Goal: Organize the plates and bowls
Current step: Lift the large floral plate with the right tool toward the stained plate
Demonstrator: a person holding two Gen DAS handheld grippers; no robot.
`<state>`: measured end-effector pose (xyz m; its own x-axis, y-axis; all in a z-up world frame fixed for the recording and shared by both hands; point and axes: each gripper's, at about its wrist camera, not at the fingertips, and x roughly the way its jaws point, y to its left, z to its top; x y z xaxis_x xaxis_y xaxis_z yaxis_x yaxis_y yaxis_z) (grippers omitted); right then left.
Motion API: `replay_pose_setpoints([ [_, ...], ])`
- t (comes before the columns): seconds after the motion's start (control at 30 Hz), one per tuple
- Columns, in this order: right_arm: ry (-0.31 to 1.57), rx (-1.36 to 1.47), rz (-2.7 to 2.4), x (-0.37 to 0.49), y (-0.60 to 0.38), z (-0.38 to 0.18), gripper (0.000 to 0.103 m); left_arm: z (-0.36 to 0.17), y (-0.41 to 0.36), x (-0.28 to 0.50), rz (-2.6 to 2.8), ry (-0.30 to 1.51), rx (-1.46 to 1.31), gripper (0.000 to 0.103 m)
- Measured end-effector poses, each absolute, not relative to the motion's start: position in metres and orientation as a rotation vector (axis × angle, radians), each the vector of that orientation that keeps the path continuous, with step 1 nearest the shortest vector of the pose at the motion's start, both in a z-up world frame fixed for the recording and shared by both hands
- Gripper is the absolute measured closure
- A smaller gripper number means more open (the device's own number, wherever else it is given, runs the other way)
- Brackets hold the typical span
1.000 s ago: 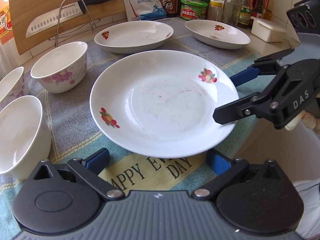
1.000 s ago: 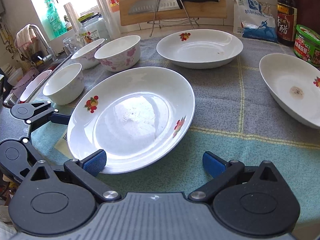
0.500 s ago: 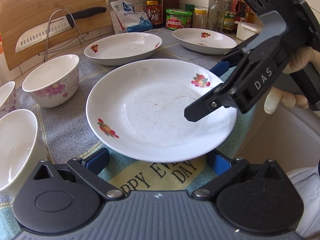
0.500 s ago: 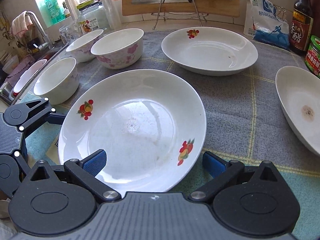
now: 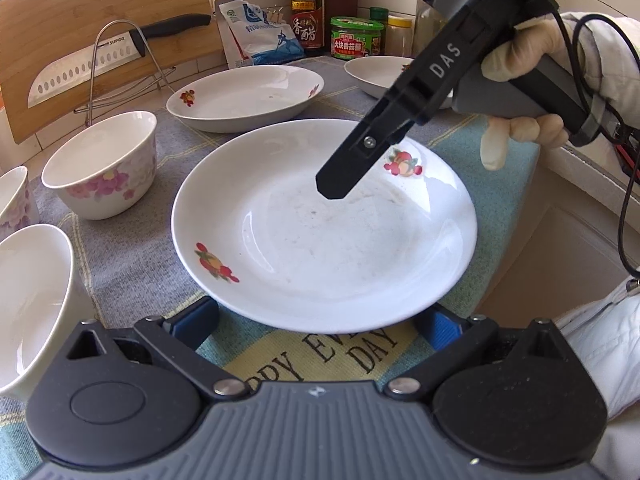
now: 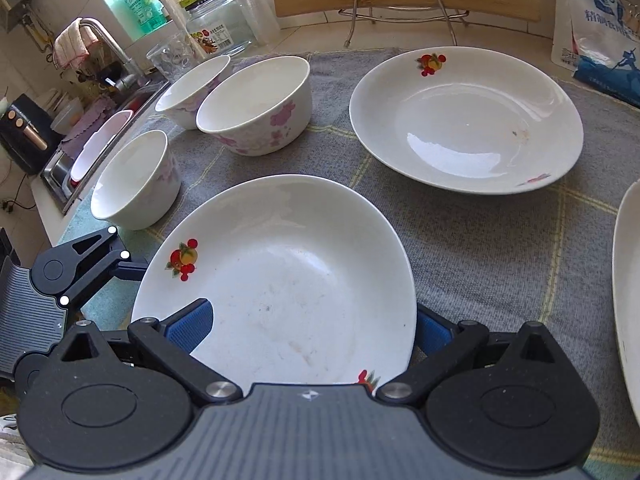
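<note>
A white plate with fruit prints lies on the cloth in front of me; it also shows in the right wrist view. My left gripper is open, its blue pads at the plate's near rim. My right gripper is open and straddles the plate's edge from above; in the left wrist view its finger hangs over the plate. Two more fruit plates and three white bowls stand around.
A knife on a wire rack and a wooden board stand at the back. A white bag, a sauce bottle and jars line the wall. A sink with a tap lies left. The counter edge runs at the right.
My right gripper has swung up and over the plate, now pointing down across its rim. The left gripper has stayed at the plate's near edge.
</note>
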<state>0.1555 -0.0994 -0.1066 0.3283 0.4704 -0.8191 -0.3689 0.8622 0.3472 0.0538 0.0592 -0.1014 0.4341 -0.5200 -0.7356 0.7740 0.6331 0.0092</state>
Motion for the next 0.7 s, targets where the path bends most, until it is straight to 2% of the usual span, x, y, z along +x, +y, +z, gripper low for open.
replay_pose_setpoints([
  [0.4, 1.194, 0.235, 0.629, 0.175, -0.110, -0.106, 0.000, -0.101, 0.055, 0.058, -0.846, 0.771, 0.403, 0.000],
  [0.7, 1.251, 0.217, 0.656, 0.181, -0.107, -0.105, 0.000, -0.100, 0.052, 0.059, -0.862, 0.765, 0.441, 0.000],
])
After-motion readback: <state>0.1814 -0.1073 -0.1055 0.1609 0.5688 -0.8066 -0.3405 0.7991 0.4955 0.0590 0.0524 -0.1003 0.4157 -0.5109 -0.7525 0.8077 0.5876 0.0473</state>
